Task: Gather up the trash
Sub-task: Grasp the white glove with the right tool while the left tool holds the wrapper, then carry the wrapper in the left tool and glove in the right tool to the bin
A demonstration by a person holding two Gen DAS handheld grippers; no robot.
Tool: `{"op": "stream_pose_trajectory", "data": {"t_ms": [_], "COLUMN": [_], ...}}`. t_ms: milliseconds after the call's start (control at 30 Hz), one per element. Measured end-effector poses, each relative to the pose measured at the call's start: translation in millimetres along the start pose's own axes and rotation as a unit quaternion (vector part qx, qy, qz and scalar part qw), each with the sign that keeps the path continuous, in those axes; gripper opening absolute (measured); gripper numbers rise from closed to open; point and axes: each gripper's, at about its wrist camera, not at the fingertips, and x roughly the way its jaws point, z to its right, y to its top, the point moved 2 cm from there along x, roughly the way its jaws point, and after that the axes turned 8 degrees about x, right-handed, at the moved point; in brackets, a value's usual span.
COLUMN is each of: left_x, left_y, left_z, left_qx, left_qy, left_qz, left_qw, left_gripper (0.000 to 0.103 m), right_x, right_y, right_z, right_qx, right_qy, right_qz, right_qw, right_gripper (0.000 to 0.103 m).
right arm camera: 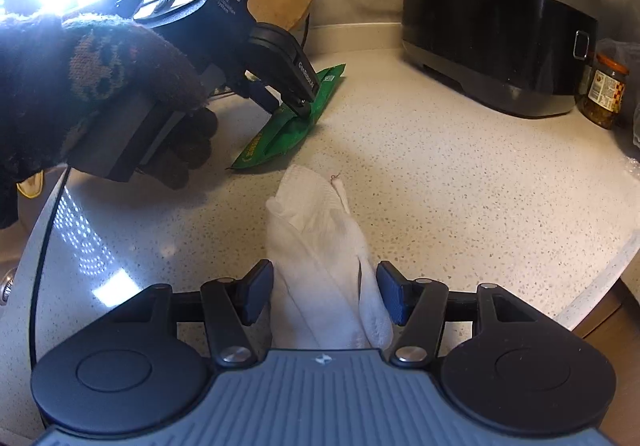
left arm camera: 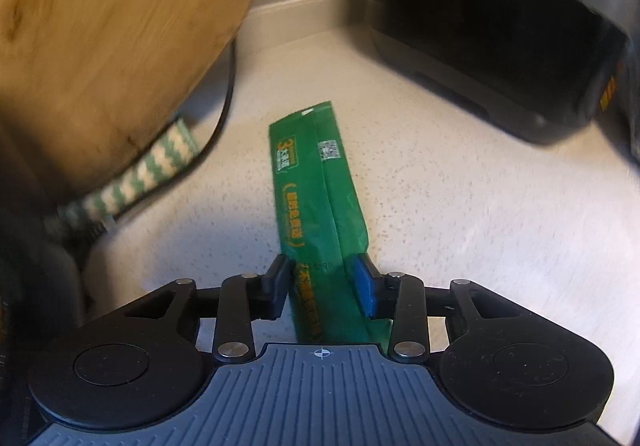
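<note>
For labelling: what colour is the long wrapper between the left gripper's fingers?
Green with yellow-orange print, the wrapper shows best in the left wrist view.

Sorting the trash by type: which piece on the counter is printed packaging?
The green wrapper between the left gripper's fingers; the white tissue is plain and unprinted.

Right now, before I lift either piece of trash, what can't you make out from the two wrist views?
- Green wrapper: near end runs under the left gripper body in the left wrist view.
- White tissue: near end hidden under the right gripper in the right wrist view.
- Jar: label too small.
- Upper-left corner, right wrist view: lost to glare.
</note>
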Motion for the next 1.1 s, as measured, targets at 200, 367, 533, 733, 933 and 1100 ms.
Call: {"op": "stream_pose_trajectory", "data": {"t_ms": [200, 367, 533, 733, 933, 1100], "left_x": [2.5, -10.6, -50.5, -90.8, -114.9, -136.4], "left_y": [3.2, -6.0, -23.2, -42.2, -65.9, -90.5], "left_z": [-3.7, -1.8, 13.2, 22.8, 17.5, 14.8], "left_qx": [-0.007, 0.009, 0.056, 0.079, 0.064, 0.049], "left_qy": [-0.01, -0.04, -0.039, -0.055, -0.081, -0.118], "left_qz": [-0.002, 0.005, 0.037, 0.045, 0.038, 0.039], "left_qw": [0.9999, 0.9991, 0.997, 0.9943, 0.9939, 0.991], "left_gripper": [0.038, 0.02, 0.018, 0.018, 0.018, 0.018], "right_x": [0.1, -18.2, -35.3, -51.6, -67.6, -80.1], "right_y": [7.3, 15.5, 24.1, 18.3, 5.8, -2.3], "right_z": [2.4, 5.1, 15.6, 24.6, 12.6, 7.9], "right_qx": [0.01, 0.017, 0.055, 0.114, 0.127, 0.147], "right_qy": [0.009, 0.023, 0.038, 0.069, 0.072, 0.089], "right_qz": [-0.008, 0.009, 0.021, 0.007, 0.002, -0.007], "right_qw": [1.0, 1.0, 0.998, 0.991, 0.989, 0.985], "right_gripper": [0.024, 0.01, 0.01, 0.01, 0.01, 0.01]}}
